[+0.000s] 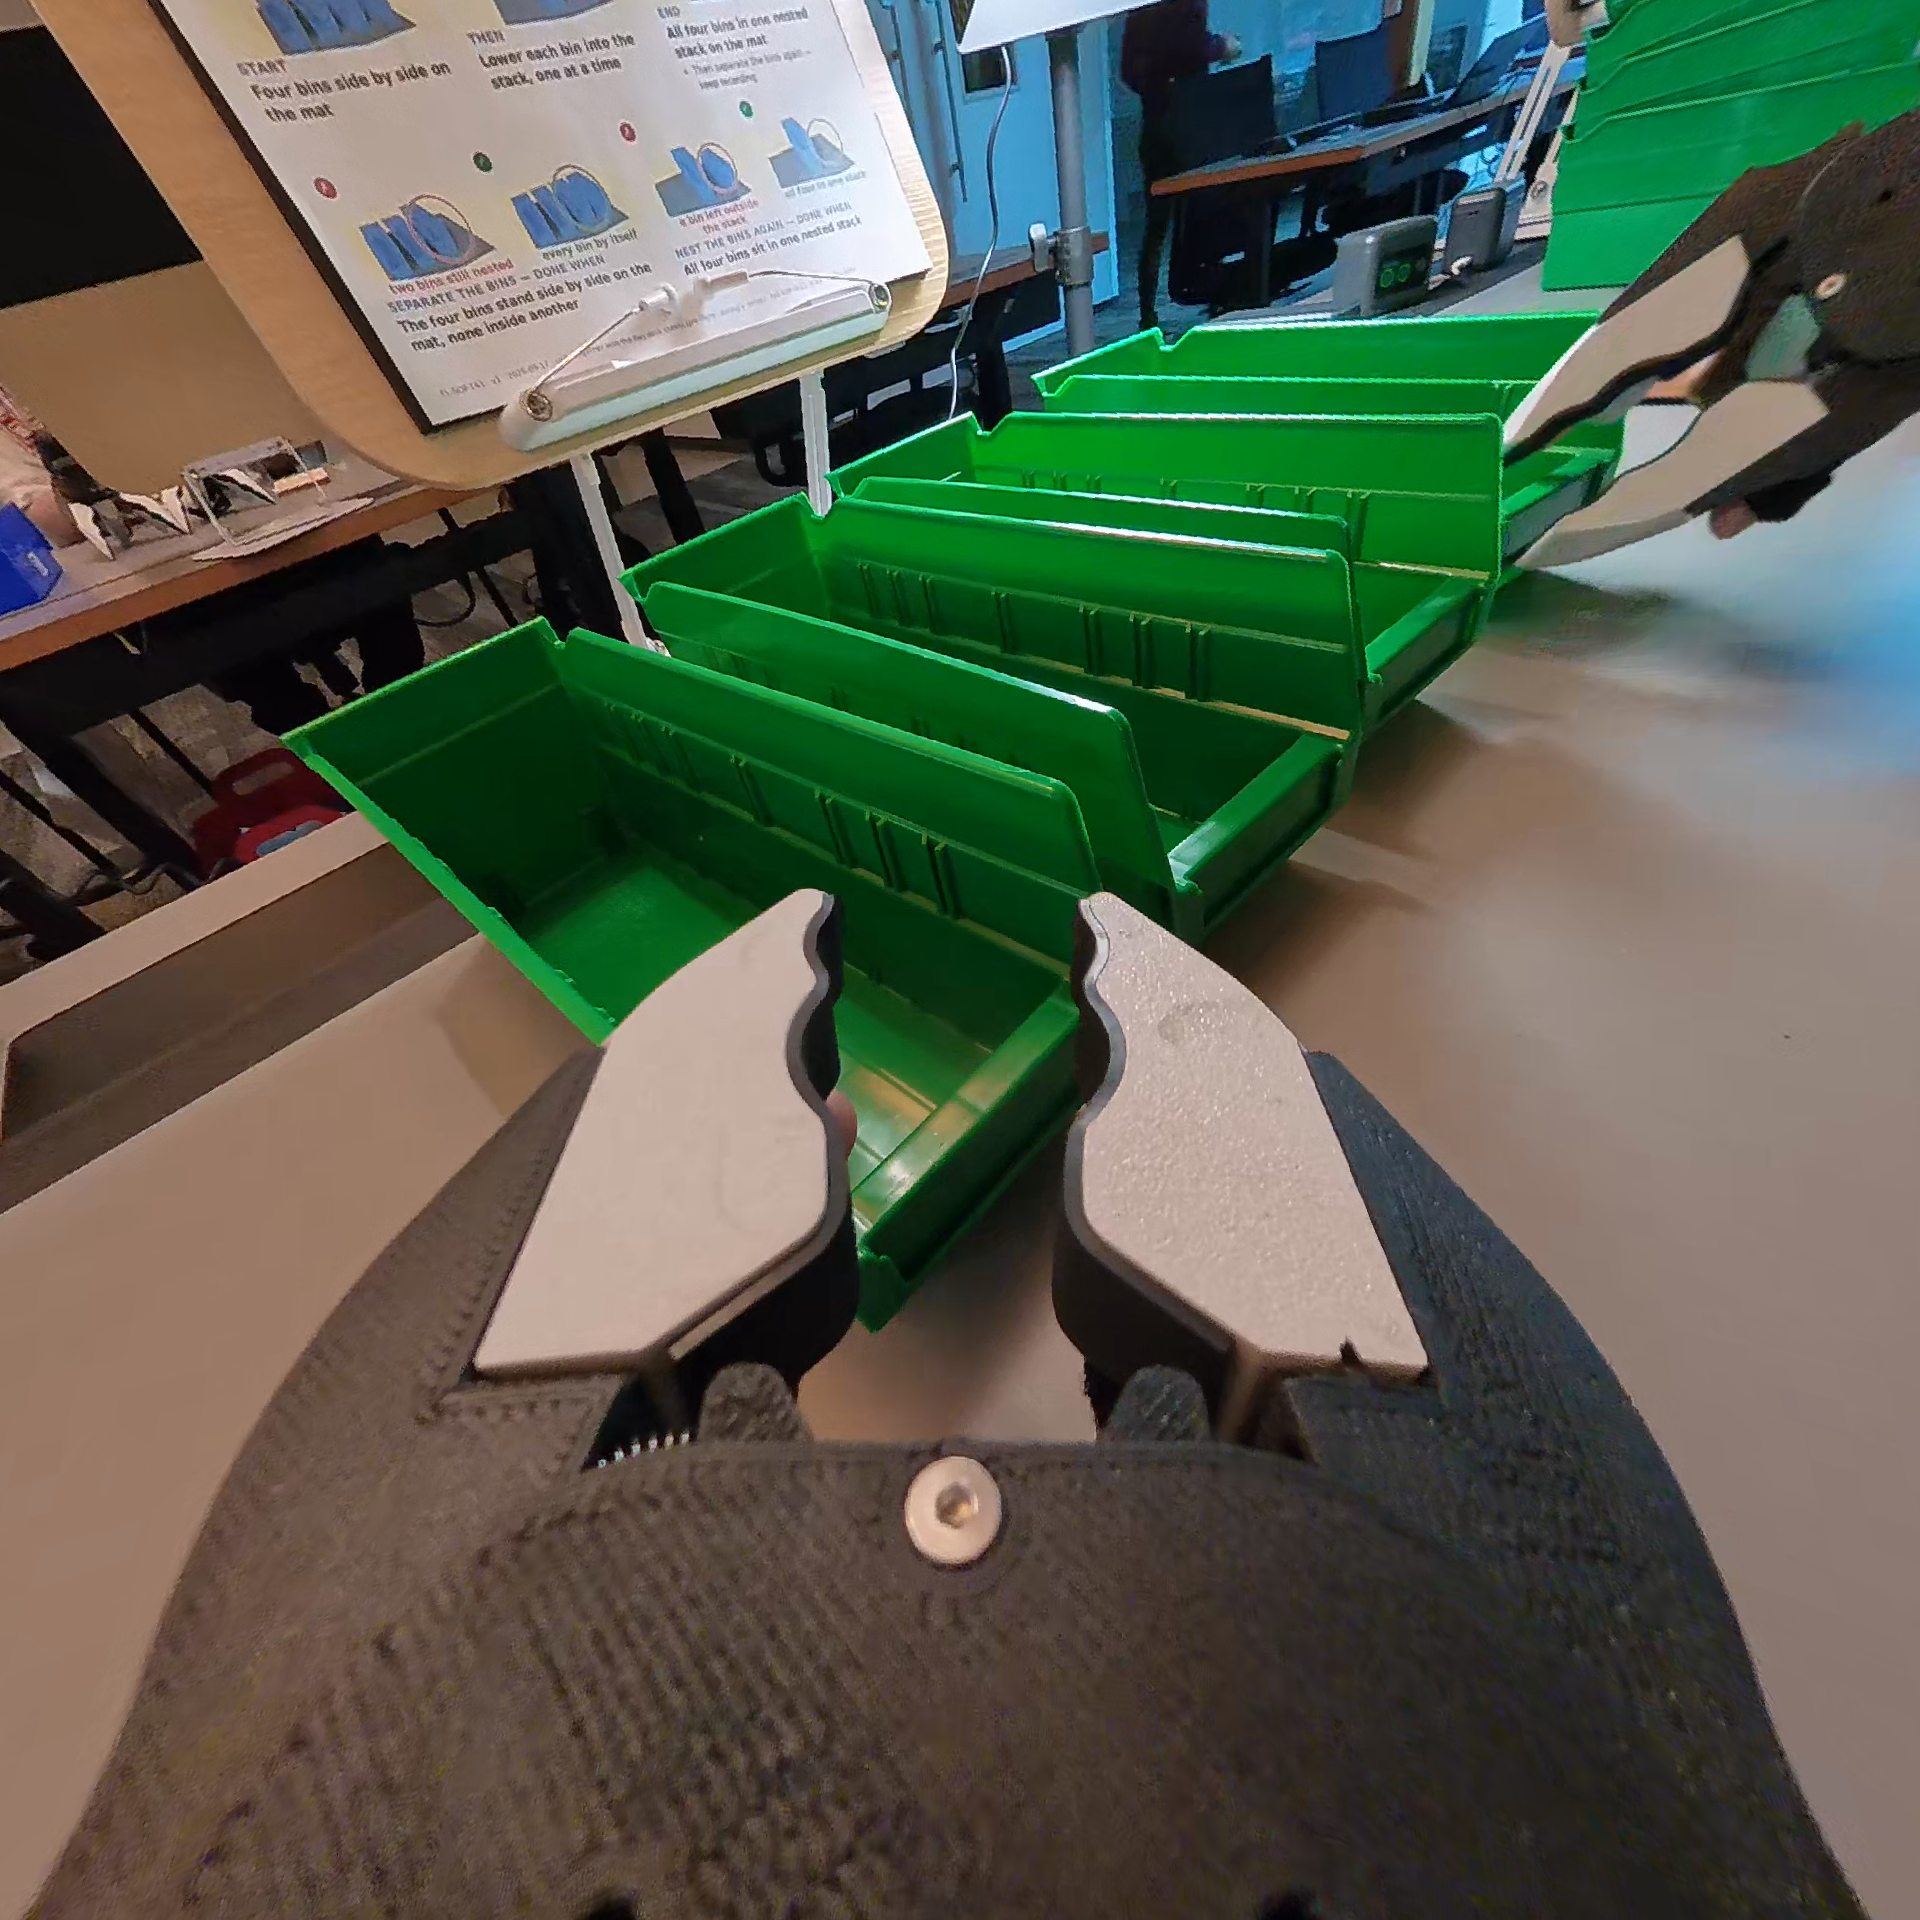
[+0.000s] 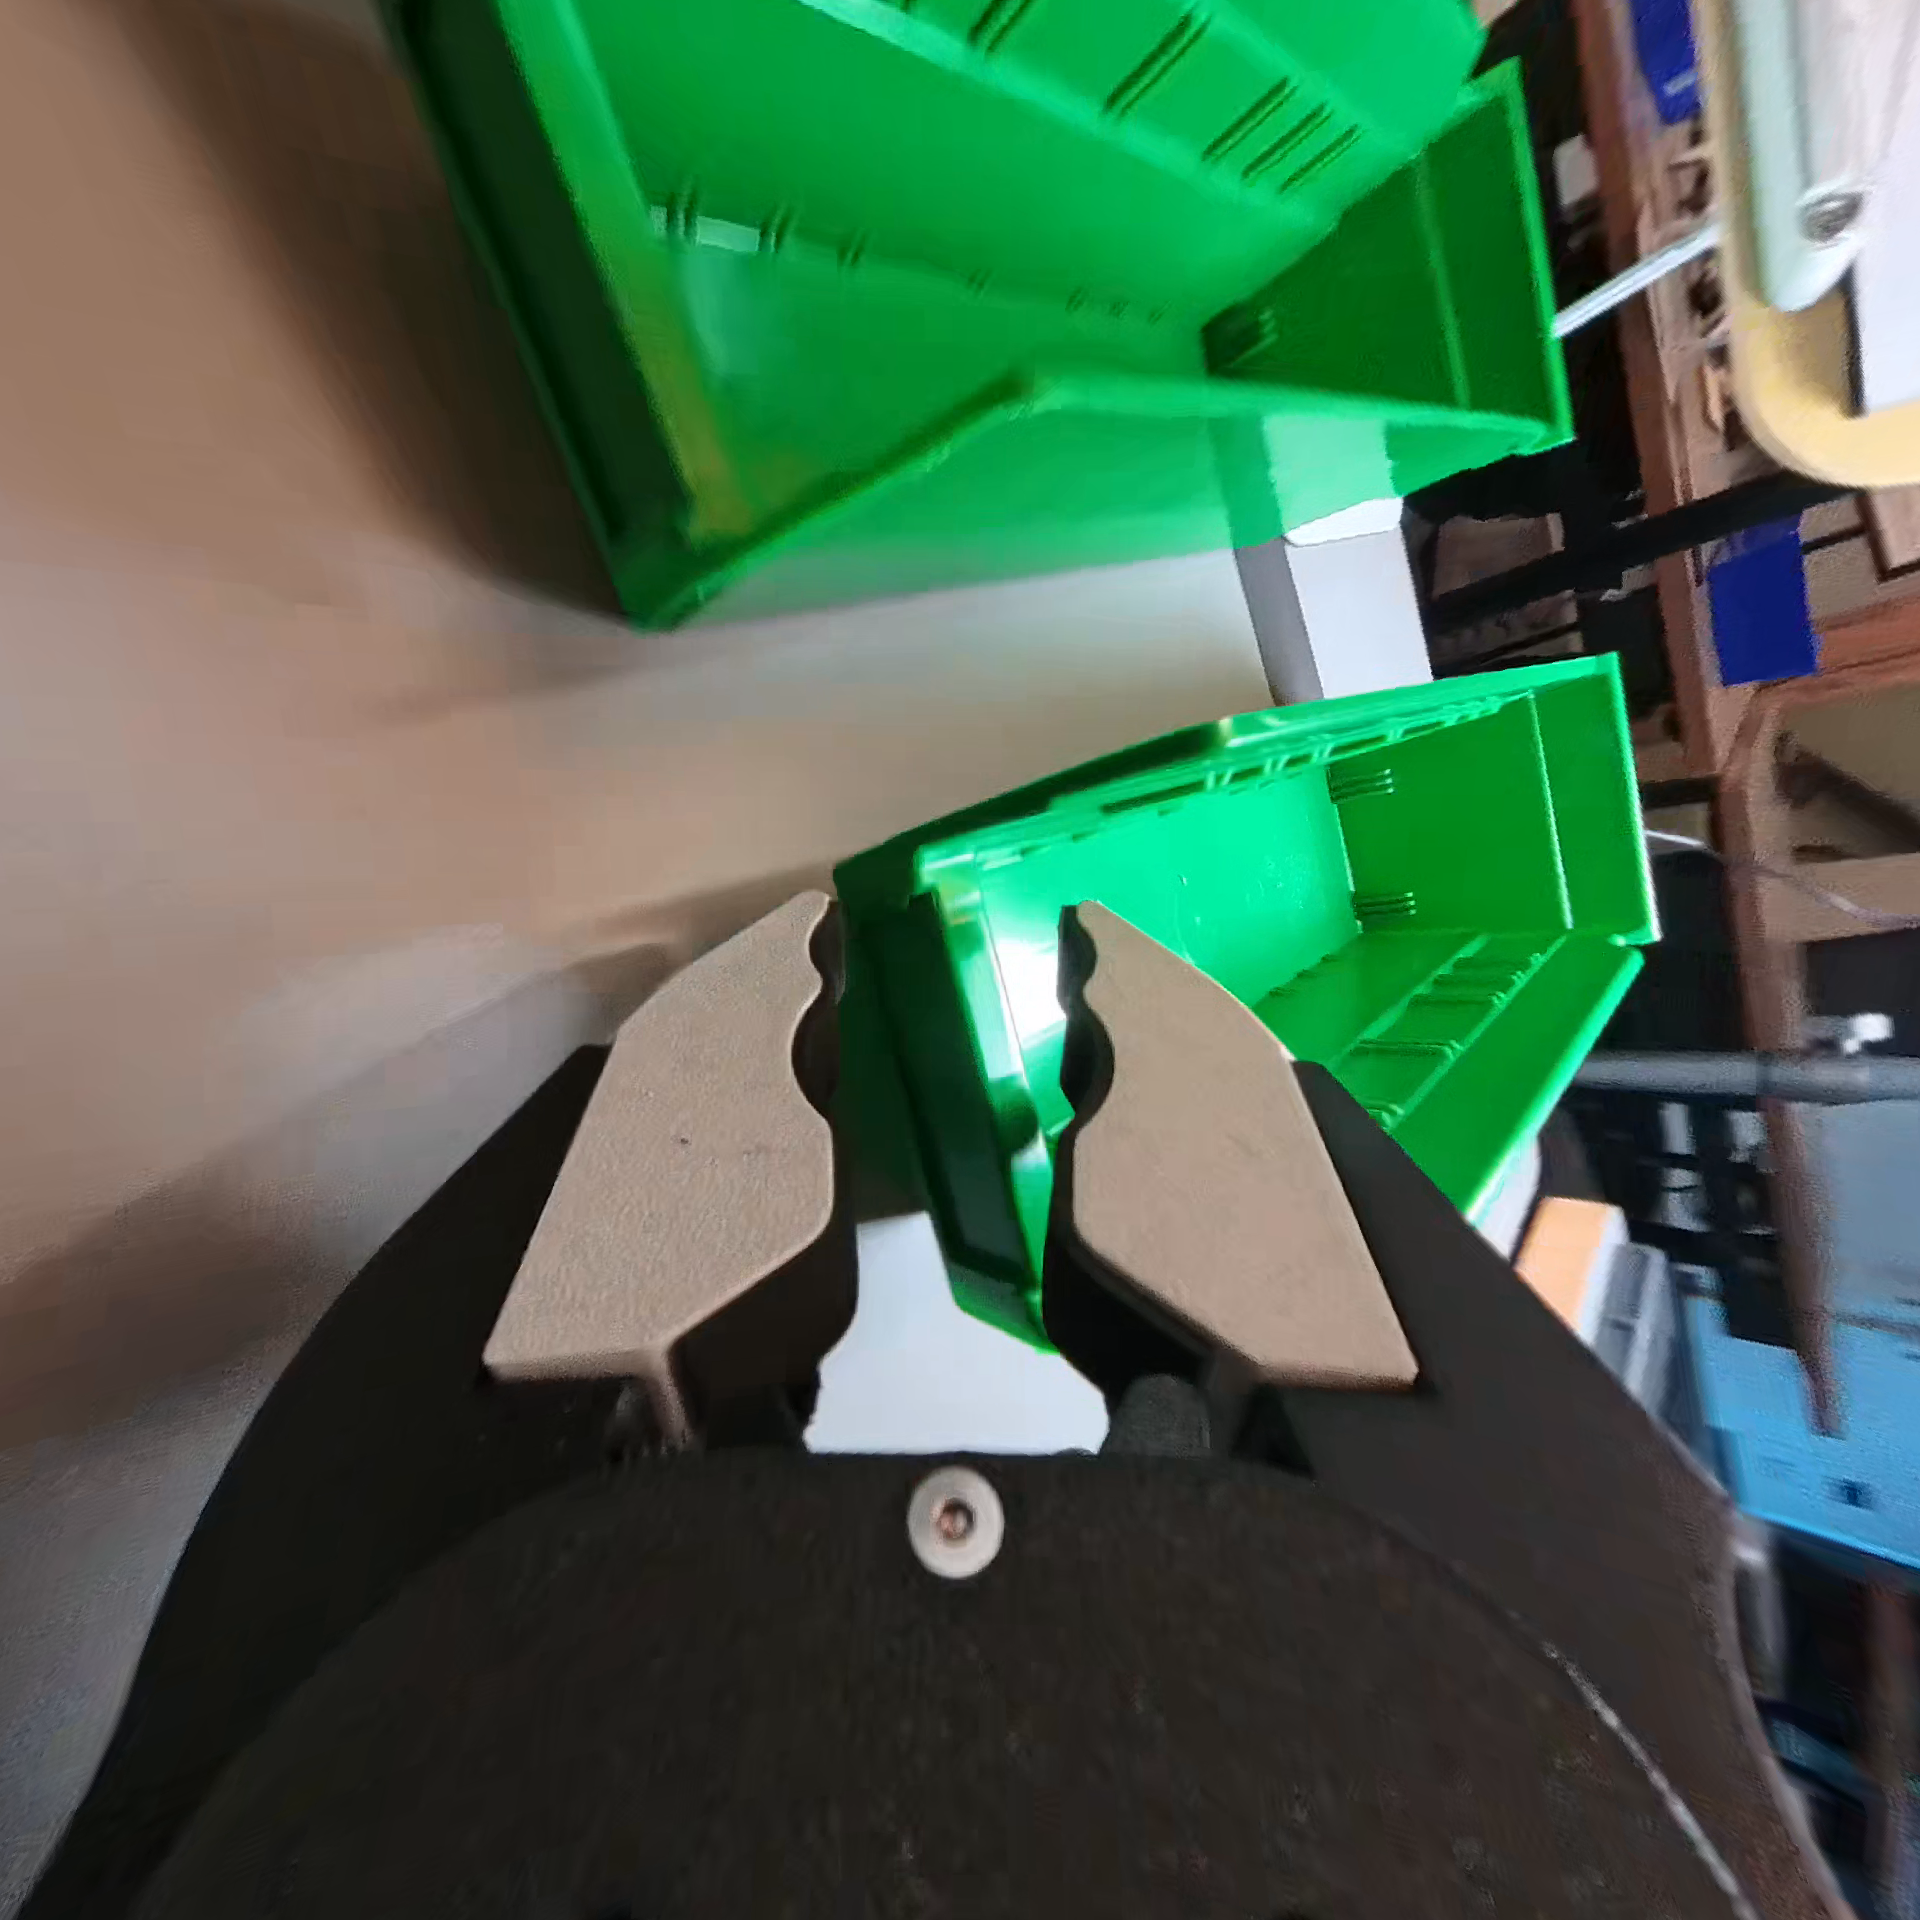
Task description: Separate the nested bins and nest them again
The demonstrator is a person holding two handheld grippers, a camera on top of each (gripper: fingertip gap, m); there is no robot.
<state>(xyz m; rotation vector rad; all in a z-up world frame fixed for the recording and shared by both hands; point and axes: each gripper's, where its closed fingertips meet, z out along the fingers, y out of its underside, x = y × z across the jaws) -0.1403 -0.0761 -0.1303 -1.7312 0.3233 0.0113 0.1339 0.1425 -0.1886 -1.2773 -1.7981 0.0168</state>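
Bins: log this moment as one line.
left gripper open, empty, by nearest bin | right gripper straddling far bin front wall

Left grey-fingered black claw [image 1: 951, 1023] hangs parted, gripping nothing; right grey-fingered black claw [image 2: 945, 1023], rolled sideways, clamps a rim.

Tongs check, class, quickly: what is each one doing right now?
Left tongs: open, holding nothing, poised over the nearest green bin.
Right tongs: shut on the front lip of a green bin.
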